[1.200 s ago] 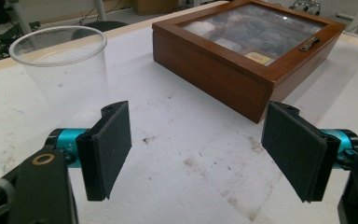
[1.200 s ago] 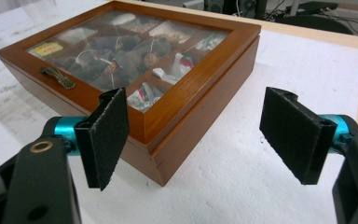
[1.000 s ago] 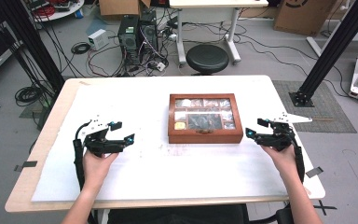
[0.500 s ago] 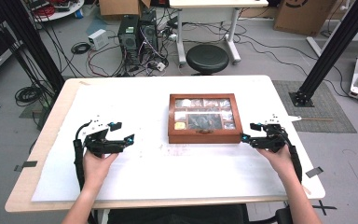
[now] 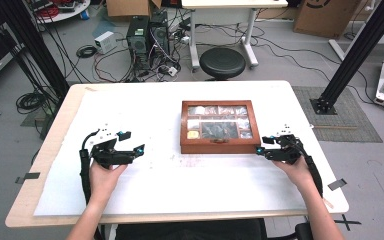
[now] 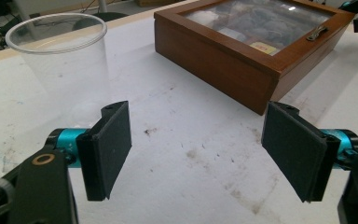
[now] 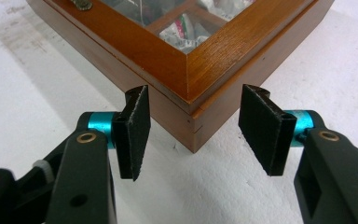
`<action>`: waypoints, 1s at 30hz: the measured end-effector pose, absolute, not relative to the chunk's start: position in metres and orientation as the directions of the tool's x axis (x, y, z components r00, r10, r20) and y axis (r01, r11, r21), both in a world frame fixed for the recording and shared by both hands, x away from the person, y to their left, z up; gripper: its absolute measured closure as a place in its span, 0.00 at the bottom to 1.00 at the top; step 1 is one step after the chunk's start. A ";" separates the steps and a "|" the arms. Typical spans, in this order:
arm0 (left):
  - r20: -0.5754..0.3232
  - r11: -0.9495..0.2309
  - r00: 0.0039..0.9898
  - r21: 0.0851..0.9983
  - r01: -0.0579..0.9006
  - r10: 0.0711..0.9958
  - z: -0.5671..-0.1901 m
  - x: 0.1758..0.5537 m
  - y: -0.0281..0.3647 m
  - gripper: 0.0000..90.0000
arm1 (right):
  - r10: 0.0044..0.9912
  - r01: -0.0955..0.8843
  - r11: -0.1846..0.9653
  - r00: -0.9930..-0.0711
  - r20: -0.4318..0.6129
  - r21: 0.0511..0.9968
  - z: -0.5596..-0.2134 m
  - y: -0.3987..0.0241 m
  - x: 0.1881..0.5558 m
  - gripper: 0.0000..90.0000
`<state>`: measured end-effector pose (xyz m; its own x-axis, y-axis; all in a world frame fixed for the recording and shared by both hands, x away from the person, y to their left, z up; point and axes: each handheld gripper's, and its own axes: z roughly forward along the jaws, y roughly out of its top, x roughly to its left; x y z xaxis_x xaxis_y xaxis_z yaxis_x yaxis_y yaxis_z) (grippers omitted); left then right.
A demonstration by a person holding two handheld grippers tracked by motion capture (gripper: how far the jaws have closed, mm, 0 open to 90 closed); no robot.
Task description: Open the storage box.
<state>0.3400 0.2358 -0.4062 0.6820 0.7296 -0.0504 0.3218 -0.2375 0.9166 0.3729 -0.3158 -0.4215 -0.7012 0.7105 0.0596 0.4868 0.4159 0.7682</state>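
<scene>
Black jaws of the right gripper point(image 7: 193, 133) spread wide, straddling the near right corner of the wooden box point(image 5: 219, 126), not touching | left gripper point(image 6: 198, 154) jaws spread, empty, well left of the box | plastic cup point(image 6: 59, 56) left of the box | box mid-surface point(image 5: 150, 115), lid shut; likely stiff, heavyish, glass top fragile, so grip the wood walls.

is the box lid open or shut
Shut. The glass lid lies flat on the box, and the right gripper view shows only a thin seam at the corner.

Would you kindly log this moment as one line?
left claw open, empty | right claw open at wooden box corner | box lid shut
</scene>
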 end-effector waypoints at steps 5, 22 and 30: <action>-0.050 -0.240 0.683 0.915 0.323 0.728 -0.406 0.340 0.235 0.27 | 0.709 0.483 0.433 -0.704 0.043 0.761 -0.422 -0.313 0.373 0.52; -0.046 -0.243 0.680 0.915 0.323 0.732 -0.406 0.339 0.234 0.27 | 0.720 0.471 0.447 -0.694 0.006 0.761 -0.419 -0.309 0.371 0.64; -0.049 -0.240 0.678 0.914 0.326 0.733 -0.407 0.339 0.234 0.27 | 0.731 0.460 0.421 -0.683 0.008 0.782 -0.415 -0.310 0.370 0.66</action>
